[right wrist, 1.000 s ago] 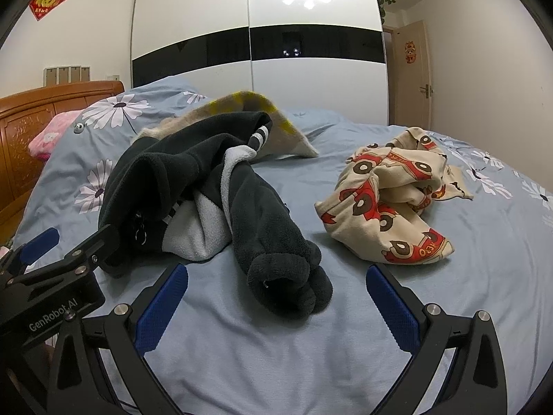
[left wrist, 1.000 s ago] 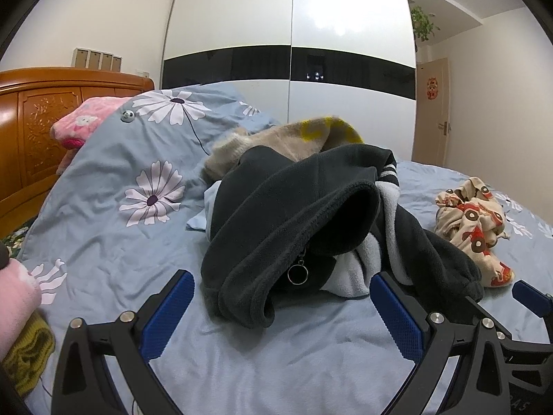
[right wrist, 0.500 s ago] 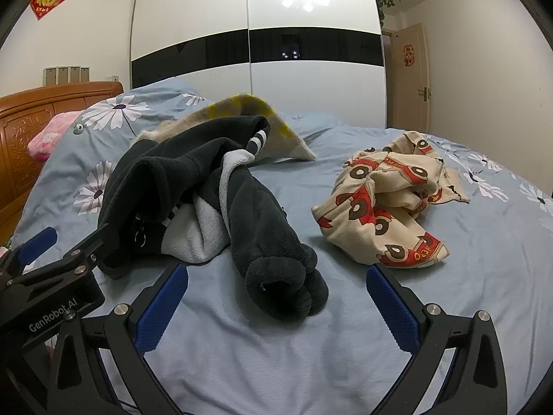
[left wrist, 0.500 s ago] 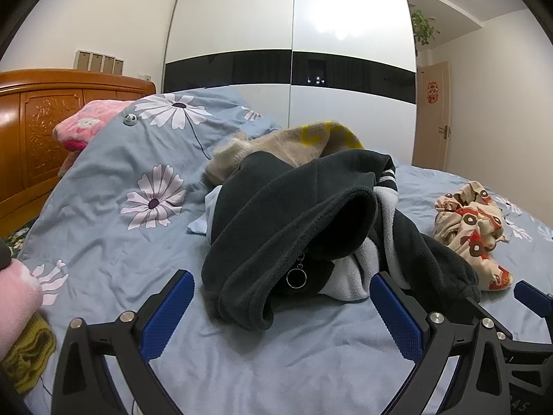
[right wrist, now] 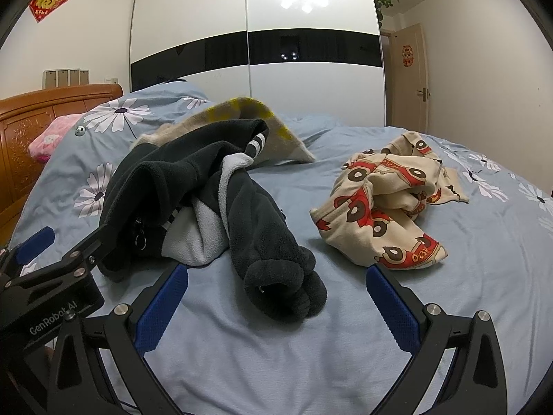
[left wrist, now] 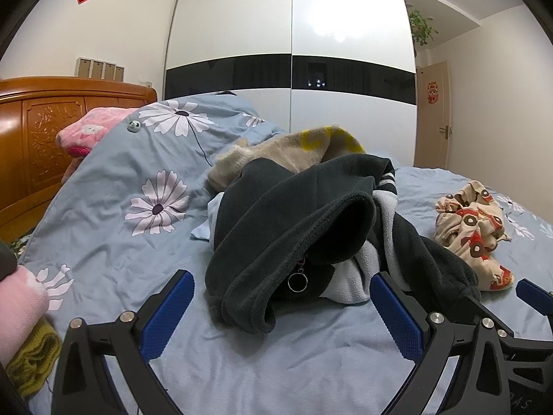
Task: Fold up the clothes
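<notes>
A crumpled dark grey fleece jacket (left wrist: 293, 214) with a white lining and a ring zipper pull lies on the blue floral bed; it also shows in the right wrist view (right wrist: 207, 190). A beige and yellow knit garment (left wrist: 287, 148) lies behind it. A cream garment with red car prints (right wrist: 387, 200) lies to the right, also in the left wrist view (left wrist: 477, 228). My left gripper (left wrist: 281, 307) is open and empty just in front of the jacket. My right gripper (right wrist: 276, 304) is open and empty, at the jacket's sleeve end.
The blue floral duvet (left wrist: 131, 207) covers the bed. A wooden headboard (left wrist: 31, 131) and pink pillow (left wrist: 93, 131) are at left. Folded pink and olive clothes (left wrist: 24, 328) sit at the near left. A white wardrobe (right wrist: 255, 55) and door (right wrist: 411, 79) stand behind.
Both grippers have drifted slightly, so the jacket sits a little nearer to their fingertips. Nothing was taken hold of.
</notes>
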The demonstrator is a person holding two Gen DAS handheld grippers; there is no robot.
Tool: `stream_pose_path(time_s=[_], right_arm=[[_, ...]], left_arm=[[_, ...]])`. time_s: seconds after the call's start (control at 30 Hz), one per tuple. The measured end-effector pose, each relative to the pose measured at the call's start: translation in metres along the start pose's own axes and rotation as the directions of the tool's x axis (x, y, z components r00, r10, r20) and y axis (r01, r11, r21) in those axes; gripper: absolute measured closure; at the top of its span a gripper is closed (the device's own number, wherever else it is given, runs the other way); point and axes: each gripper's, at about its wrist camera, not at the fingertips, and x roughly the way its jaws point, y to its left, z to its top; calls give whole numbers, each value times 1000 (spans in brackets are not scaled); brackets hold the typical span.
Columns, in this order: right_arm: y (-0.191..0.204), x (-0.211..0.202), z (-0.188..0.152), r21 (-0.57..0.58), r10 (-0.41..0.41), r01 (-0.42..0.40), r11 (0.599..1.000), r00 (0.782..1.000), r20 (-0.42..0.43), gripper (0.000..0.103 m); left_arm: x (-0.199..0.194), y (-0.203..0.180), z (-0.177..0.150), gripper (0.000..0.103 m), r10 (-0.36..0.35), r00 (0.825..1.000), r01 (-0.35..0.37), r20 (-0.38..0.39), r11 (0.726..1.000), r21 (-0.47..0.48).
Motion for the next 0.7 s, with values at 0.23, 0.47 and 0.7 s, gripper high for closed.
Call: stream_pose_path(time_s=[0.23, 0.47, 0.7], right_arm=[[-1, 0, 0, 5, 5, -5, 1000, 1000, -1, 0], [0, 1, 0, 7, 6, -6, 1000, 1000, -5, 0], [-3, 2, -2, 24, 19, -19, 1000, 1000, -12, 0]], left_arm=[[0, -1, 0, 0, 3, 1000, -3, 2, 1000, 1], [0, 0, 0, 0, 5, 1000, -5, 2, 1000, 3], [0, 0, 1, 0, -8, 1000, 8, -2, 1000, 1]])
